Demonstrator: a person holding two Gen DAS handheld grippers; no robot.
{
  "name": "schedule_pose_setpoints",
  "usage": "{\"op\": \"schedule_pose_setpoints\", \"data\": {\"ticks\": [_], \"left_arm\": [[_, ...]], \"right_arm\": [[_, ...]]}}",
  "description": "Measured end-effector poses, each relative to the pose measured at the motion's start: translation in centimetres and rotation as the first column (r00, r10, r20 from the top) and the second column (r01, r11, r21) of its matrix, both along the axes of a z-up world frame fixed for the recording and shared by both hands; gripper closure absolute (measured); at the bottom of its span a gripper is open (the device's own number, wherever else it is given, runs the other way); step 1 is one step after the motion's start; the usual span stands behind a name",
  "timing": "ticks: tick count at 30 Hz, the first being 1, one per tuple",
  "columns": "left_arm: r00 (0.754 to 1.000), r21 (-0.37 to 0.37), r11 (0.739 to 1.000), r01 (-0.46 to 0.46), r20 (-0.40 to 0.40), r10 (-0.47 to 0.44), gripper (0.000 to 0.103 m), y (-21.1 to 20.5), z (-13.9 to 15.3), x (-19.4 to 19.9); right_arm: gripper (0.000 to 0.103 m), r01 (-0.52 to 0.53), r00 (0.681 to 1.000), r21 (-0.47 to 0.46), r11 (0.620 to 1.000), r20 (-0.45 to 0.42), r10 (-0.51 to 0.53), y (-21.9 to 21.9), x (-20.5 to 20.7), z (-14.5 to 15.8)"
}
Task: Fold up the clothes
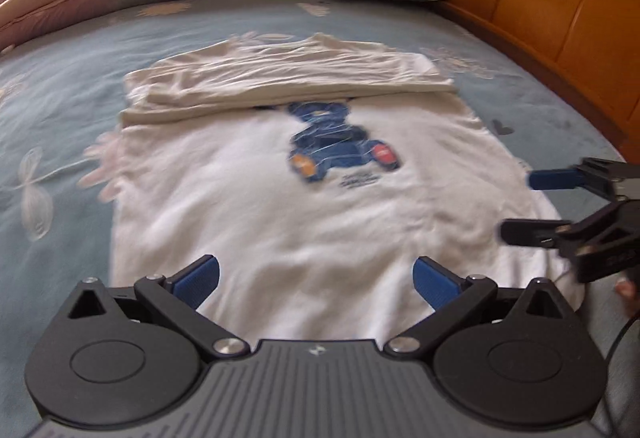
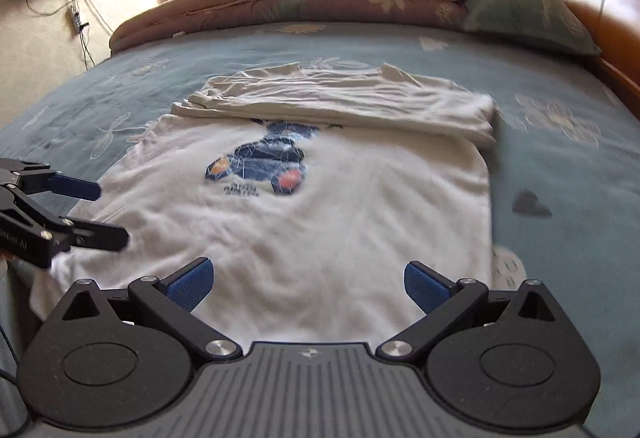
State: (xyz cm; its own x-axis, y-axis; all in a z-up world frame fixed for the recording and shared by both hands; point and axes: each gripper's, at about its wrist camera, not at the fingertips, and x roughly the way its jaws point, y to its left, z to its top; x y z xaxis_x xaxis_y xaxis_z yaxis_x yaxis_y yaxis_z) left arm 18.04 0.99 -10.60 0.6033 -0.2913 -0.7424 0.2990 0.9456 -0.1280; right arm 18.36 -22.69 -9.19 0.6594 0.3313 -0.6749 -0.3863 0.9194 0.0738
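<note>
White T-shirt (image 1: 280,206) on bed (image 1: 60,110), far part folded over the print. My left gripper (image 1: 316,278) and right gripper (image 2: 308,284) hover agape, empty, above near hem. Mid-fold, I judge; next needs a hem grasp.

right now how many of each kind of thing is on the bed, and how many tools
white t-shirt: 1
folded quilt: 1
green pillow: 1
tools: 2, the left tool and the right tool, both open and holding nothing
total: 5
</note>
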Motion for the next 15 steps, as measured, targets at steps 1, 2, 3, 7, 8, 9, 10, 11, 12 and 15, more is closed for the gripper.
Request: {"op": "schedule_pose_setpoints", "data": {"ticks": [1,2,3,7,8,9,10,11,12,15], "left_arm": [[1.0,-0.009,1.0,0.021,0.0,-0.021,0.001,-0.6,-0.2,0.5],[0.999,-0.007,0.999,0.033,-0.012,-0.033,0.001,-0.9,-0.7,0.6],[0.999,0.001,0.999,0.038,-0.027,-0.038,0.001,-1.1,-1.3,0.6],[1.0,0.012,1.0,0.007,-0.024,-0.007,0.001,0.6,-1.9,-1.3],[0.999,0.005,1.0,-0.007,-0.035,0.007,0.001,1.4,-1.8,-1.6],[0.999,-0.003,1.0,-0.022,-0.047,0.021,0.001,2.1,-1.7,-2.0],[0.998,-0.015,0.999,-0.033,-0.048,0.032,0.001,2.5,-1.4,-1.7],[0.998,-0.029,0.999,-0.043,-0.046,0.042,0.001,3.0,-1.1,-1.2],[0.998,-0.042,0.998,-0.054,-0.044,0.052,0.001,3.4,-0.8,-0.7],[0.996,-0.082,0.993,-0.085,-0.041,0.082,0.001,4.8,0.1,0.7]], "right_arm": [[0.0,0.002,1.0,-0.027,1.0,0.005,-0.002,0.7,0.6,-0.3],[0.0,0.005,1.0,-0.058,0.998,0.004,-0.005,1.2,0.9,-0.7],[0.0,0.011,1.0,-0.089,0.996,-0.003,-0.011,1.6,1.1,-1.3],[0.0,0.03,0.999,-0.089,0.996,-0.026,-0.032,0.5,0.6,-3.4],[0.0,0.035,0.999,-0.071,0.997,-0.018,-0.036,-0.1,0.2,-3.7],[0.0,0.03,1.0,-0.07,0.997,0.001,-0.03,-0.4,-0.3,-3.9],[0.0,0.031,0.999,-0.06,0.998,0.013,-0.03,-0.7,-0.8,-4.0],[0.0,0.036,0.999,-0.05,0.998,0.019,-0.035,-0.9,-1.1,-4.1],[0.0,0.04,0.999,-0.047,0.998,0.024,-0.039,-1.0,-1.2,-4.2],[0.0,0.056,0.998,-0.048,0.997,0.027,-0.055,-0.8,-1.2,-4.2]]}}
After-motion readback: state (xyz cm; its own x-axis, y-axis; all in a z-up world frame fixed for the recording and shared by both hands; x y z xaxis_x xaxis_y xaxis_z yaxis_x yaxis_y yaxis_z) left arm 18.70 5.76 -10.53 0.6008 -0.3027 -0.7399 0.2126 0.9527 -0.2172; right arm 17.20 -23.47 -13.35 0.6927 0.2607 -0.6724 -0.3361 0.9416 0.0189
